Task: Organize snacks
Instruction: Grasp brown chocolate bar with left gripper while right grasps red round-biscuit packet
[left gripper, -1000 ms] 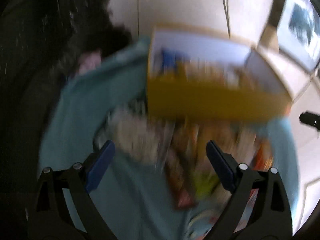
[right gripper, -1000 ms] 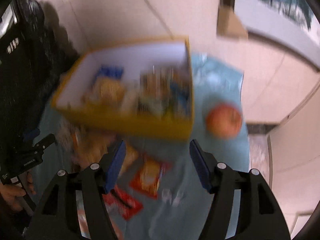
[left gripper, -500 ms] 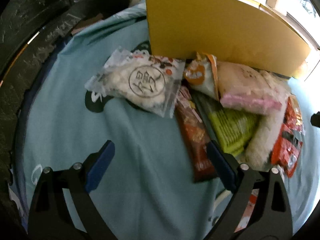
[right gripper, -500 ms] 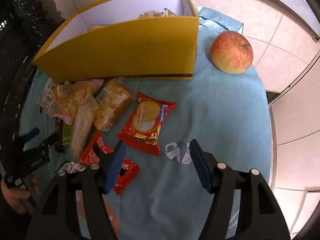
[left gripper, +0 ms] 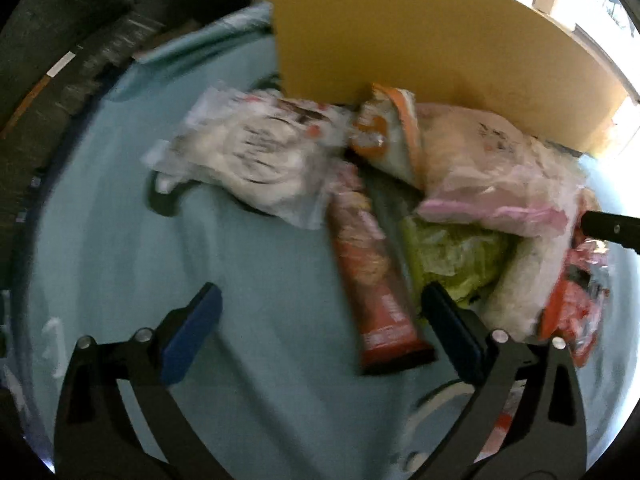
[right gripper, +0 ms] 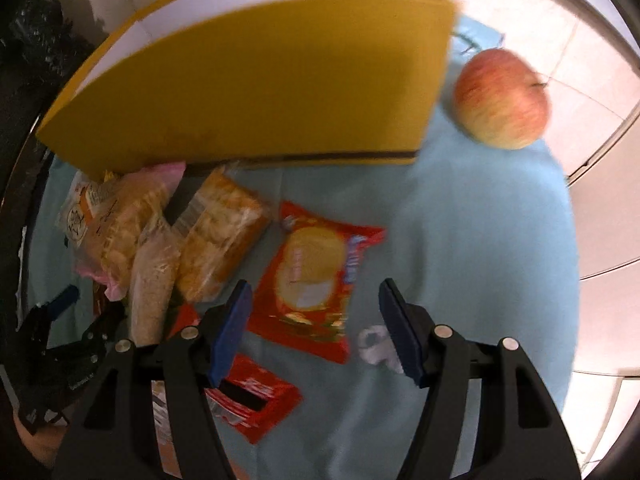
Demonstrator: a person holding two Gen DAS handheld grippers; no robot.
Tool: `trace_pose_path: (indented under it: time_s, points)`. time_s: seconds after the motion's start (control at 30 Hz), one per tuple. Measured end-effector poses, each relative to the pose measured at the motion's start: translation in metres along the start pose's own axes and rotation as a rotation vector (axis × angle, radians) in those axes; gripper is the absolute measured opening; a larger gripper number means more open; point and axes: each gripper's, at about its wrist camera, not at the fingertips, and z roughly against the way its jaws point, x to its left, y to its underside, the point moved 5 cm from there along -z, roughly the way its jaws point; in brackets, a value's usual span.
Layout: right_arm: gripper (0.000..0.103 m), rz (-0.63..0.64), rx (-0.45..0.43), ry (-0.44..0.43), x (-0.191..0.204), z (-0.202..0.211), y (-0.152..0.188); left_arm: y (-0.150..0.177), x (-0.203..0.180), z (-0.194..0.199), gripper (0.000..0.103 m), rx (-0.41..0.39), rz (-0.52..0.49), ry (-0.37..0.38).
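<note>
A yellow open box [right gripper: 260, 92] stands on the teal cloth [right gripper: 480, 240], and its wall [left gripper: 420, 60] fills the top of the left wrist view. Loose snacks lie in front of it: a white bag [left gripper: 260, 152], a red-brown bar [left gripper: 372, 272], a green packet [left gripper: 452, 256], a pink-edged bag [left gripper: 488, 184] and a red biscuit packet [right gripper: 316, 276]. My left gripper [left gripper: 320, 300] hovers over the cloth with its jaws opening; the bar's near end lies under the gap, untouched. My right gripper [right gripper: 315, 292] is open above the biscuit packet's near edge.
An apple [right gripper: 502, 98] sits on the cloth right of the box. A torn red wrapper [right gripper: 256, 400] lies under my right gripper's left finger. An orange cracker pack [right gripper: 220, 240] lies beside the biscuit packet. Dark carved furniture [left gripper: 80, 60] borders the cloth on the left; pale tiled floor [right gripper: 592, 160] lies right.
Both grippers have sunk closer to the cloth, so the snacks and the box wall look larger. The left jaws stand slightly wider. No snack has moved.
</note>
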Motion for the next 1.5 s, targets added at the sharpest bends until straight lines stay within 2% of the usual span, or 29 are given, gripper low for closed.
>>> trace_pose_path:
  time_s: [0.07, 0.13, 0.2, 0.3, 0.47, 0.53, 0.57, 0.63, 0.67, 0.7, 0.77, 0.87, 1.23, 1.33, 1.5]
  points:
    - [0.066, 0.031, -0.006, 0.036, 0.004, -0.005, -0.002, 0.004, 0.016, -0.001, 0.100, 0.007, 0.026, -0.050]
    - [0.064, 0.089, 0.024, 0.088, 0.007, -0.014, 0.002, 0.008, 0.035, -0.002, 0.100, 0.012, 0.076, -0.039]
    - [0.058, 0.152, 0.008, 0.102, 0.012, -0.012, 0.006, 0.009, 0.042, -0.001, 0.097, 0.011, 0.069, -0.049]
    - [0.051, 0.160, 0.014, 0.091, 0.009, -0.008, 0.010, 0.007, 0.034, 0.003, 0.084, -0.007, 0.044, 0.017]
    - [0.051, 0.126, 0.009, 0.057, 0.001, -0.006, 0.014, -0.002, 0.016, -0.001, 0.086, -0.019, -0.008, 0.062]
    - [0.054, 0.129, 0.011, 0.065, 0.001, -0.006, 0.014, -0.005, 0.012, -0.001, 0.087, -0.020, -0.045, 0.049]
    - [0.055, 0.135, 0.012, 0.072, 0.001, -0.007, 0.013, -0.007, 0.010, 0.000, 0.081, -0.022, -0.060, 0.060]
    - [0.051, 0.154, 0.023, 0.079, -0.001, -0.006, 0.014, -0.006, 0.008, 0.004, 0.055, -0.033, -0.080, 0.074]
    - [0.046, 0.161, 0.025, 0.071, 0.004, -0.006, 0.014, -0.004, 0.008, 0.007, 0.025, -0.038, -0.095, 0.075]
    - [0.046, 0.177, 0.022, 0.075, 0.006, -0.004, 0.014, -0.002, 0.008, 0.009, 0.024, -0.029, -0.094, 0.111]
    - [0.046, 0.196, -0.007, 0.082, 0.010, 0.000, 0.016, 0.003, 0.012, 0.016, 0.024, -0.031, -0.080, 0.131]
    - [0.046, 0.171, -0.016, 0.044, 0.008, 0.008, 0.025, 0.014, 0.012, 0.032, 0.024, -0.044, -0.060, 0.136]
    - [0.046, 0.121, -0.054, -0.033, -0.015, 0.052, 0.070, 0.032, 0.014, 0.070, 0.024, -0.086, -0.083, 0.156]
    - [0.046, 0.108, -0.083, -0.049, -0.021, 0.071, 0.075, 0.031, 0.013, 0.084, 0.024, -0.113, -0.078, 0.168]
    - [0.046, 0.099, -0.136, -0.075, -0.011, 0.105, 0.073, 0.021, 0.008, 0.116, 0.024, -0.185, -0.094, 0.184]
